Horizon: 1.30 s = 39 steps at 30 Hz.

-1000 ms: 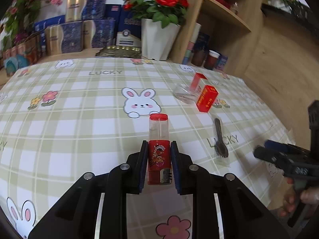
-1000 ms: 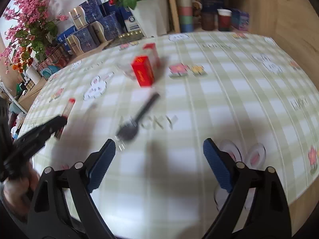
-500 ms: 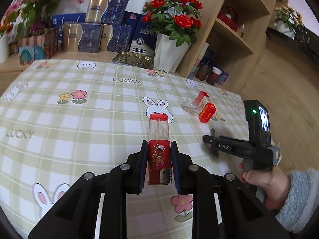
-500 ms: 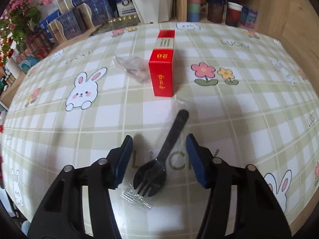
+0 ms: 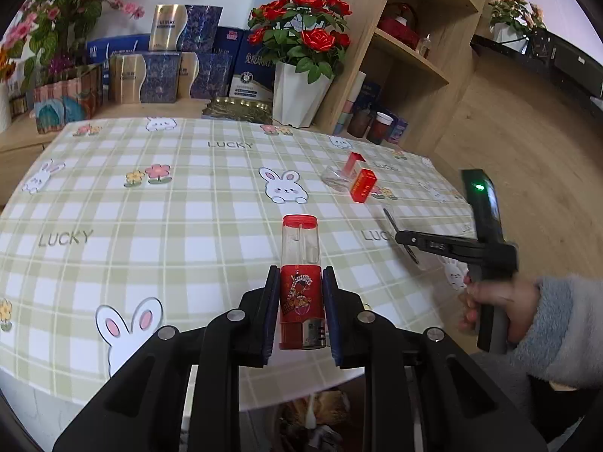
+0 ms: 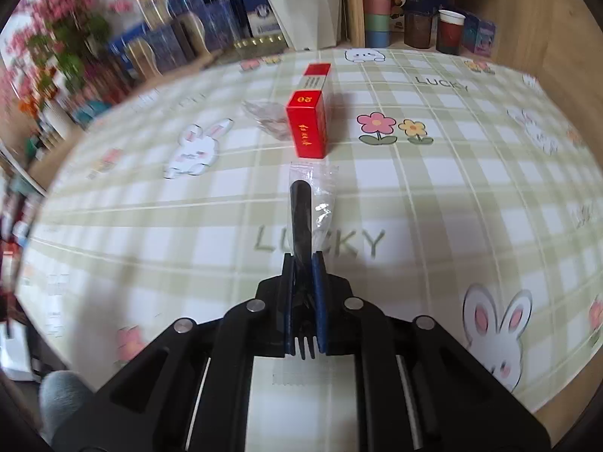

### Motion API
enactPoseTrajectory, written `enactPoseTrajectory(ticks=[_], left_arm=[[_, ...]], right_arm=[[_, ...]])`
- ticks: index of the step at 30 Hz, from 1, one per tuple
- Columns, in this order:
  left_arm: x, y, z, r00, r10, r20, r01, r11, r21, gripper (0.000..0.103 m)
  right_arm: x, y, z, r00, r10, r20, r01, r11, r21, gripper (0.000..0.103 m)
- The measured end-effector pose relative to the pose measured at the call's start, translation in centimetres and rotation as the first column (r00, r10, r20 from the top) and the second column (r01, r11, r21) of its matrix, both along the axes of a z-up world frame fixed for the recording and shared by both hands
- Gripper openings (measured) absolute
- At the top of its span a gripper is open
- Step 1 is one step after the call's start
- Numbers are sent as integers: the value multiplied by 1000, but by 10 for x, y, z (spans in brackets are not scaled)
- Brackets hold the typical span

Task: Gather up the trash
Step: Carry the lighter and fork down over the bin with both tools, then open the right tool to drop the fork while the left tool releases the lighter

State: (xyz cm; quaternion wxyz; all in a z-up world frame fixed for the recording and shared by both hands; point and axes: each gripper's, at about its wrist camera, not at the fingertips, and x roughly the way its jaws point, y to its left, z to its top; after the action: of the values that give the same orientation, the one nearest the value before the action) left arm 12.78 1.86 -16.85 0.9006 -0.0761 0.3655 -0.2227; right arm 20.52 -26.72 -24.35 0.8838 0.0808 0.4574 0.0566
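My left gripper [image 5: 300, 286] is shut on a red lighter [image 5: 300, 263] with a clear tank, held above the table's near edge. My right gripper [image 6: 304, 263] is shut on a black plastic fork [image 6: 301, 211] in a clear wrapper, lifted just over the checked tablecloth [image 6: 433, 203]; it also shows in the left wrist view [image 5: 405, 239]. A red cigarette box [image 6: 307, 128] and a crumpled clear wrapper [image 6: 265, 115] lie on the table beyond the fork. A second red and white box [image 6: 316, 79] lies behind them.
A white pot of red roses [image 5: 299, 90], blue gift boxes [image 5: 162, 75] and a gold tray [image 5: 237, 107] stand behind the table. A wooden shelf [image 5: 407, 56] with cups [image 6: 450, 30] stands at the right. Something brown shows under the table edge [image 5: 320, 410].
My right gripper has closed on the fork and raised it off the cloth. My left gripper has pulled back toward the near table edge with the lighter.
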Motion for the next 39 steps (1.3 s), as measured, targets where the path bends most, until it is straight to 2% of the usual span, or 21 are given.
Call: enactPoseTrajectory(ticks=[10, 13, 16, 21, 28, 33, 39], left_arm=[[-32, -9, 19, 999, -40, 10, 40, 998, 49, 22], [-48, -9, 20, 999, -32, 0, 32, 999, 22, 22], [-60, -9, 22, 1000, -28, 0, 28, 999, 17, 22], [-76, -10, 18, 999, -34, -36, 34, 999, -9, 22], [-96, -16, 18, 998, -61, -26, 61, 998, 25, 22], [-103, -20, 20, 998, -65, -21, 65, 997, 33, 22], [-112, -28, 14, 998, -65, -27, 66, 997, 43, 22]], right_arm=[[-77, -11, 43, 993, 104, 64, -108, 991, 74, 13], [-103, -9, 46, 987, 135, 85, -142, 987, 76, 13], [-128, -4, 37, 984, 163, 73, -169, 981, 96, 13], [-163, 14, 6, 968, 252, 2, -250, 958, 138, 13], [-199, 41, -39, 947, 312, -75, -298, 943, 148, 13], [-206, 42, -63, 952, 285, -109, -270, 953, 140, 14], [-201, 28, -69, 973, 210, -100, -191, 967, 169, 14]])
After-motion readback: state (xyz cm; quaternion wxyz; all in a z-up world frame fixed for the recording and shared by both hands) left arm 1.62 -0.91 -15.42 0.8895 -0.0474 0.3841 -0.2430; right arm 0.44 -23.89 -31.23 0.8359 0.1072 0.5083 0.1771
